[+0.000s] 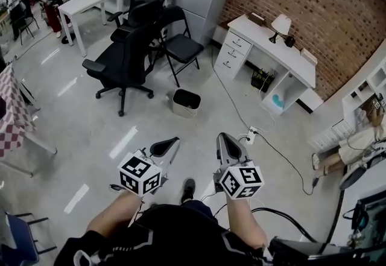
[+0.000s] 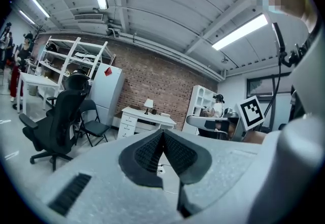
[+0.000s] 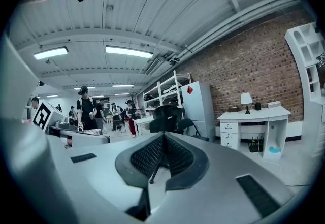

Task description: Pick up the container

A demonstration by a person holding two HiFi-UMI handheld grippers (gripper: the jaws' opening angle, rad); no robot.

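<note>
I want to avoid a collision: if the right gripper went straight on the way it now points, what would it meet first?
Nothing close. The right gripper, shut and empty, points almost level over floor; first in its line seem the black office chairs, farther off, depth unclear.

L hand-held gripper (image 2: 163,134) closed, empty, blk chair (image 2: 61,116) left, wht desk (image 2: 133,122) behind

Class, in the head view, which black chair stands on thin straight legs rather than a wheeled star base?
The folding chair nearest the white desk; the office chair left of it has a star base.
</note>
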